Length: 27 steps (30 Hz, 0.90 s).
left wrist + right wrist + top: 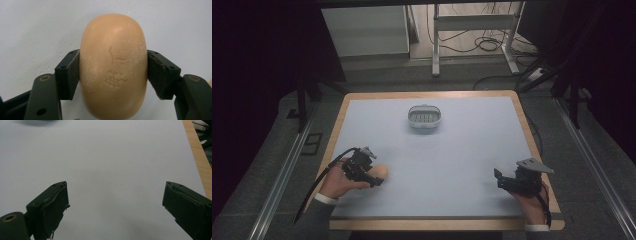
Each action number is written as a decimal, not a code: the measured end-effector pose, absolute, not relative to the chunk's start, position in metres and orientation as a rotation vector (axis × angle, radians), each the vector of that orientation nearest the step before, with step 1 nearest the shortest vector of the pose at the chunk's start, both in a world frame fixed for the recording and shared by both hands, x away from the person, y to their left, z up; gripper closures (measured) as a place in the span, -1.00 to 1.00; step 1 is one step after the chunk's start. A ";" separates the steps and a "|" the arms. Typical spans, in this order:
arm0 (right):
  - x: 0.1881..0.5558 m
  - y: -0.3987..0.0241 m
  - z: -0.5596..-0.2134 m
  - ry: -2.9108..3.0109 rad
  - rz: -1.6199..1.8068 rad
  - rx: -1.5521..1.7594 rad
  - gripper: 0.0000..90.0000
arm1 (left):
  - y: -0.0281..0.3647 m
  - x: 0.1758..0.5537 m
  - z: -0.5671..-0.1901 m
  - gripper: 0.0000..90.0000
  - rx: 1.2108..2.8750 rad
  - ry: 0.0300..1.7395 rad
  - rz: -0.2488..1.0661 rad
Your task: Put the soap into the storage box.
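Soap bar gripped, soap dish empty — pickup made, delivery outstanding.

Left gripper (113,72), near left of the tabletop (472,150): jaws clamped on both sides of the tan soap bar (113,65), low over the surface. Right gripper (115,205), near right: jaws apart, nothing between them. Grey soap dish (424,118), far centre, well apart from the bar; carrying and placing judged left to do.

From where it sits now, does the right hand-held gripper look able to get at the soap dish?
Probably yes. The right hand-held gripper is open with nothing between its jaws, and bare table lies between it and the soap dish. The soap bar sits far off in the left hand-held gripper.
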State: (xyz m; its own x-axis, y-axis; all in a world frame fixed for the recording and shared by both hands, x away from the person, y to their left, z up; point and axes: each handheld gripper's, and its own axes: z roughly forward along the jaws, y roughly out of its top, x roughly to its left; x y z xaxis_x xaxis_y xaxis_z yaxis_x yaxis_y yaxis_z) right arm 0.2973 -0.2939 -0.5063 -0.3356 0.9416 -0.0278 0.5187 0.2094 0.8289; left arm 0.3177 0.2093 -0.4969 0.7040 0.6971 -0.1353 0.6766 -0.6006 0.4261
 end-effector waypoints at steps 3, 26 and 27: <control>0.298 -0.294 -0.507 1.943 1.007 1.350 -0.85 | 0.209 0.318 -0.493 -0.27 2.460 1.050 0.083; 0.297 -0.295 -0.507 1.942 1.005 1.349 -0.85 | 0.192 0.334 -0.482 -0.27 2.447 1.003 0.076; 0.297 -0.295 -0.507 1.941 1.005 1.350 -0.85 | 0.191 0.336 -0.482 -0.27 2.443 1.004 0.077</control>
State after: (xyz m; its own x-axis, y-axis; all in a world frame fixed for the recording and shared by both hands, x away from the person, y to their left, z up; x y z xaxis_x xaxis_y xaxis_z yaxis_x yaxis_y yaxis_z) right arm 0.2975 -0.2947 -0.5069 -0.3323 0.9427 -0.0309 0.5190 0.2101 0.8285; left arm 0.3355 0.1915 -0.4819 0.7271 0.6738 -0.1316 0.6460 -0.6065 0.4635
